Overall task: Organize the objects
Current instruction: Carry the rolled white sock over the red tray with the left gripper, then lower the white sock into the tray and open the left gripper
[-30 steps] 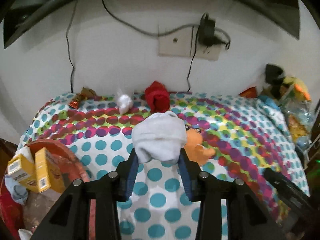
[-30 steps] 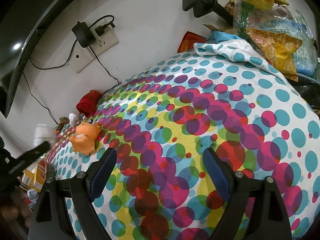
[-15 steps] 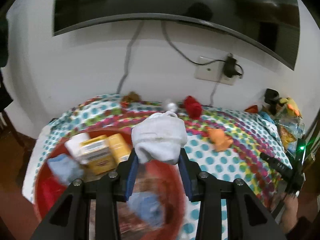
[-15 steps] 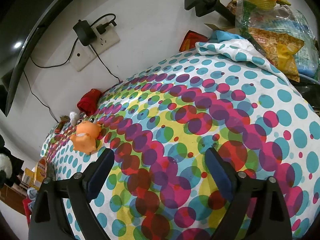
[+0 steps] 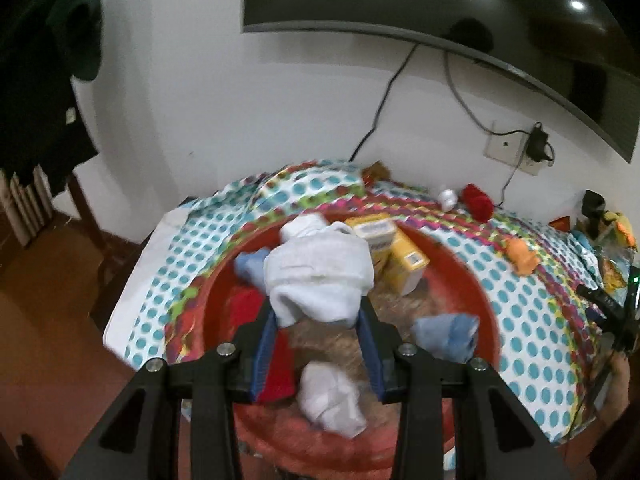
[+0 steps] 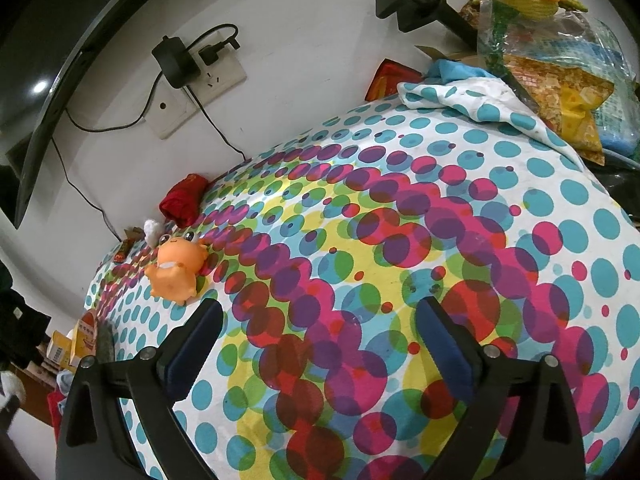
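My left gripper (image 5: 318, 312) is shut on a white rolled sock (image 5: 316, 276) and holds it above a red basin (image 5: 480, 292). The basin holds yellow boxes (image 5: 404, 264), a light blue sock (image 5: 448, 336), a white sock (image 5: 332, 396) and red cloth (image 5: 280, 364). My right gripper (image 6: 320, 320) is open and empty, low over the dotted tablecloth (image 6: 400, 260). An orange toy (image 6: 178, 268), a red cloth roll (image 6: 184, 200) and a small white item (image 6: 152, 230) lie on the cloth to its left.
The table stands against a white wall with a socket and charger (image 6: 188, 68). Snack bags and a yellow plush (image 6: 552, 60) pile up at the right end. The basin edge with boxes (image 6: 80, 340) shows at the far left. Wooden floor (image 5: 60, 320) lies to the left.
My left gripper has swung left and risen with the white sock, from over the table to above the red basin. My right gripper has barely moved.
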Action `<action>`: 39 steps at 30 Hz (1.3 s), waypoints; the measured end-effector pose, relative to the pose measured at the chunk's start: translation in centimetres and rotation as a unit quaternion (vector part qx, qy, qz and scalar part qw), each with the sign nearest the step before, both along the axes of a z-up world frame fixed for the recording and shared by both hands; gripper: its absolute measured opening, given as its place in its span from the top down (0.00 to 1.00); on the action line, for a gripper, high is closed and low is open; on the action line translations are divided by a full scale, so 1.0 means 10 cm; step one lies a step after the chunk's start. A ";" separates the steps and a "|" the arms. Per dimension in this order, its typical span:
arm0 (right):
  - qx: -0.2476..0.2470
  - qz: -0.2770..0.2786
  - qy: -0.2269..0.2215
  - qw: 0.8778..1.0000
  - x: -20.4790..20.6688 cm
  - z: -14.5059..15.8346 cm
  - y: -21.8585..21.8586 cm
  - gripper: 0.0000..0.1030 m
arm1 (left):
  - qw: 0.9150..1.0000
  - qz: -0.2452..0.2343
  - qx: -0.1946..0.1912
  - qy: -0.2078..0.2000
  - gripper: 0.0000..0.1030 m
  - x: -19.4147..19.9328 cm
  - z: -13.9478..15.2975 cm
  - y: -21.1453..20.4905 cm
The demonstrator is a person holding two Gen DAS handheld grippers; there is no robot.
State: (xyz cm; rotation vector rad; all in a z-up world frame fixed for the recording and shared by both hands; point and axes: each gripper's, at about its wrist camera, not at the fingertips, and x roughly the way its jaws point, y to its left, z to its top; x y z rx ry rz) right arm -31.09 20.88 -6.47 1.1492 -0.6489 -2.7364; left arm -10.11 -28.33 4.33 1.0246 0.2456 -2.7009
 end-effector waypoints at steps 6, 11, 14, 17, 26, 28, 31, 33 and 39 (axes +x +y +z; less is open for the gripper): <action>0.000 0.000 0.000 1.000 0.00 0.00 0.00 0.06 | 1.000 0.007 0.007 -0.022 0.62 0.12 -0.31 -0.03; 0.000 0.001 0.000 1.000 0.00 0.00 0.00 0.05 | 0.999 -0.008 -0.005 -0.031 0.62 0.06 -0.46 0.14; 0.001 0.002 0.000 1.000 0.00 0.00 0.00 0.05 | 0.999 -0.008 -0.017 -0.034 0.62 -0.10 -0.50 0.18; 0.000 0.001 0.000 1.000 0.00 0.00 0.00 0.05 | 0.999 -0.001 -0.016 -0.044 0.62 -0.29 -0.55 0.18; 0.001 0.002 -0.001 1.000 0.00 0.00 0.00 0.04 | 0.997 0.026 -0.028 -0.070 0.62 -0.59 -0.77 0.17; 0.001 0.002 -0.001 1.000 0.01 0.00 0.00 0.04 | 0.996 0.031 -0.028 -0.076 0.62 -0.61 -0.83 0.16; 0.001 0.002 -0.001 1.000 0.01 0.00 0.00 0.04 | 0.996 0.037 -0.027 -0.081 0.62 -0.62 -0.88 0.15; 0.000 0.002 -0.001 1.000 0.01 0.00 0.01 0.04 | 0.996 0.037 -0.023 -0.083 0.62 -0.62 -0.91 0.14; 0.000 0.002 -0.001 1.000 0.01 0.00 0.01 0.03 | 0.995 0.040 -0.021 -0.083 0.60 -0.62 -0.92 0.14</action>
